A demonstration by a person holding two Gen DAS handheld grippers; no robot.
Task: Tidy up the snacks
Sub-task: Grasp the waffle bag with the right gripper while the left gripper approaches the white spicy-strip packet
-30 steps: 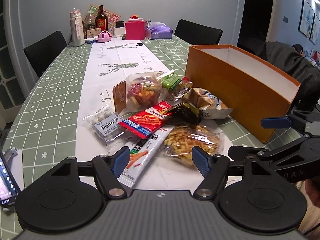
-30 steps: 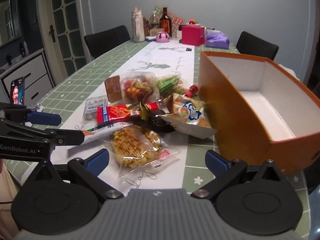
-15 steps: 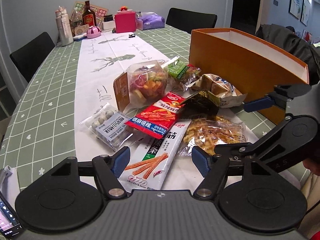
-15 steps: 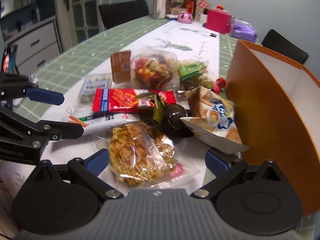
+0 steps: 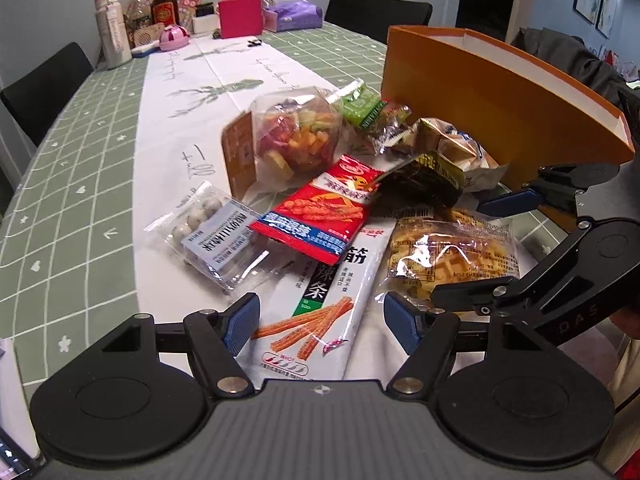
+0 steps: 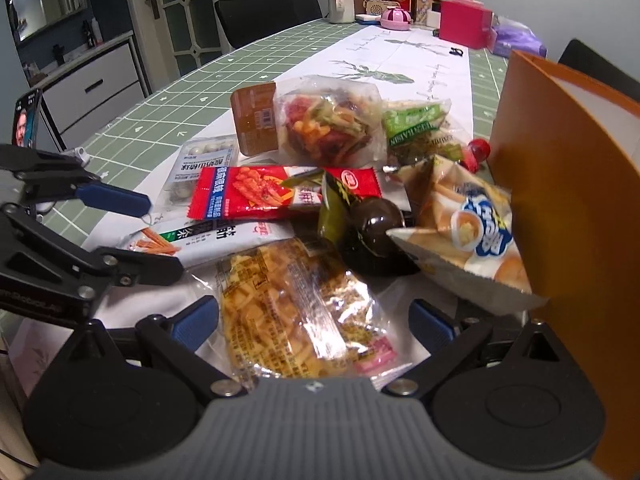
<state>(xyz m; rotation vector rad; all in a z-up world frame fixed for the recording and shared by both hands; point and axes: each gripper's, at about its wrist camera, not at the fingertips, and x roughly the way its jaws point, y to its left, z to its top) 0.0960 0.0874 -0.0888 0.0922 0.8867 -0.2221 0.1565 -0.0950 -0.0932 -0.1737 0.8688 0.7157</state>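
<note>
A pile of snack packets lies on the white runner beside an open orange box (image 5: 496, 96), which also shows in the right wrist view (image 6: 568, 184). My left gripper (image 5: 320, 318) is open, its fingers either side of the near end of a long white spicy-strip packet (image 5: 328, 300). My right gripper (image 6: 316, 320) is open, its fingers either side of a clear bag of yellow crackers (image 6: 288, 304), also in the left wrist view (image 5: 452, 256). A red packet (image 5: 324, 212), a ball-candy packet (image 5: 212, 236) and a chip bag (image 6: 464, 232) lie around them.
A clear bag of mixed fruit snacks (image 5: 296, 136) and green packets (image 5: 362, 106) lie further back. Bottles, a pink box (image 5: 241, 14) and a purple bag stand at the table's far end. Black chairs stand around the table. A phone (image 6: 26, 122) stands at the left.
Both grippers have moved forward and down toward the snack pile. The white packet now lies between the left fingers and the cracker bag between the right fingers. Both stay open.
</note>
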